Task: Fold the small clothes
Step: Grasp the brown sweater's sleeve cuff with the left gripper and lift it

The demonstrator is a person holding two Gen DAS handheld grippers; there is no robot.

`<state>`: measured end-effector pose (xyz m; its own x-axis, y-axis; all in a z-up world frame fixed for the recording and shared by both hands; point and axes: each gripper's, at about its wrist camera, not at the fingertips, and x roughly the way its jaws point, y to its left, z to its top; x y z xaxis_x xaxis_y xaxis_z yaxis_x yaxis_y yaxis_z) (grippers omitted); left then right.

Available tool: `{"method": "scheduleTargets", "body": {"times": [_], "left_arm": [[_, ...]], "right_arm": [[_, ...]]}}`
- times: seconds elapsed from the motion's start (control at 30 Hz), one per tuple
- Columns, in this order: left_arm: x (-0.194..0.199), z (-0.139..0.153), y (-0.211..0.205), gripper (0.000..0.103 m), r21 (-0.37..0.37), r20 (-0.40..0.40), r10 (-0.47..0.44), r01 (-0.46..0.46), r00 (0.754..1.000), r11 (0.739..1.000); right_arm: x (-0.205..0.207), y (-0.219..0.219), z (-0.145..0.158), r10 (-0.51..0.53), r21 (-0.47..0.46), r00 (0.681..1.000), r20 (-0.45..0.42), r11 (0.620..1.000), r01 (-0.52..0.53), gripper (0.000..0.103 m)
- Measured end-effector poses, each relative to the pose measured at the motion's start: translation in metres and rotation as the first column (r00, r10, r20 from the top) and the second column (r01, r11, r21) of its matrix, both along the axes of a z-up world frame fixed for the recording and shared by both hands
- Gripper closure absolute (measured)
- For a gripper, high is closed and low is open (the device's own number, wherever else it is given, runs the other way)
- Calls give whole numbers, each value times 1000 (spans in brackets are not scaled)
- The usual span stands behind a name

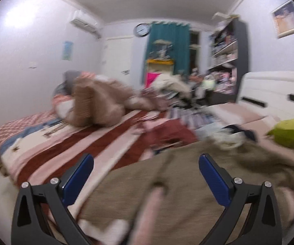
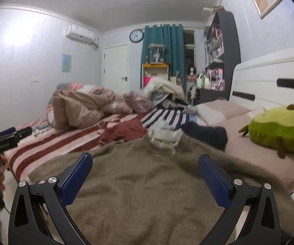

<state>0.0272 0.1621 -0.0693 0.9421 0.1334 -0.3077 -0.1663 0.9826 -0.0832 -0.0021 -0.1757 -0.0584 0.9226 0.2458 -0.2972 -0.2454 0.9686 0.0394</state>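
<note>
Left gripper wide, empty; right gripper wide, empty, above brown fuzzy sweater spread flat on bed, collar at 12 o'clock; no fold visible yet; red garment at 11 o'clock unfolded

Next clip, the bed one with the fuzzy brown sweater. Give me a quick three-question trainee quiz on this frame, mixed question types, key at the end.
1. True or false: the right tongs are clamped on the brown sweater.
2. Which lies just beyond the sweater's collar? A) white garment B) green plush toy C) wall clock
3. Fill in: the left tongs are ____ (open or shut).

Key:
1. False. Both blue pads stand wide apart above the sweater and grip nothing.
2. A. The plush toy sits off to the right near the headboard; the clock hangs on the far wall.
3. Open, hovering above the sweater's left part.
</note>
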Motion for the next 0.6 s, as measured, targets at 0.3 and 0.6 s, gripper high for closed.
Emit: {"method": "scheduleTargets", "body": {"times": [0.3, 0.6], "left_arm": [[53, -91, 87, 23, -34, -255, 77, -88, 964, 996], [73, -156, 88, 44, -141, -434, -7, -60, 901, 988]], "right_arm": [[25, 9, -38, -37, -6, 991, -128, 999, 37, 0], [27, 15, -39, -35, -6, 992, -120, 999, 34, 0]]}}
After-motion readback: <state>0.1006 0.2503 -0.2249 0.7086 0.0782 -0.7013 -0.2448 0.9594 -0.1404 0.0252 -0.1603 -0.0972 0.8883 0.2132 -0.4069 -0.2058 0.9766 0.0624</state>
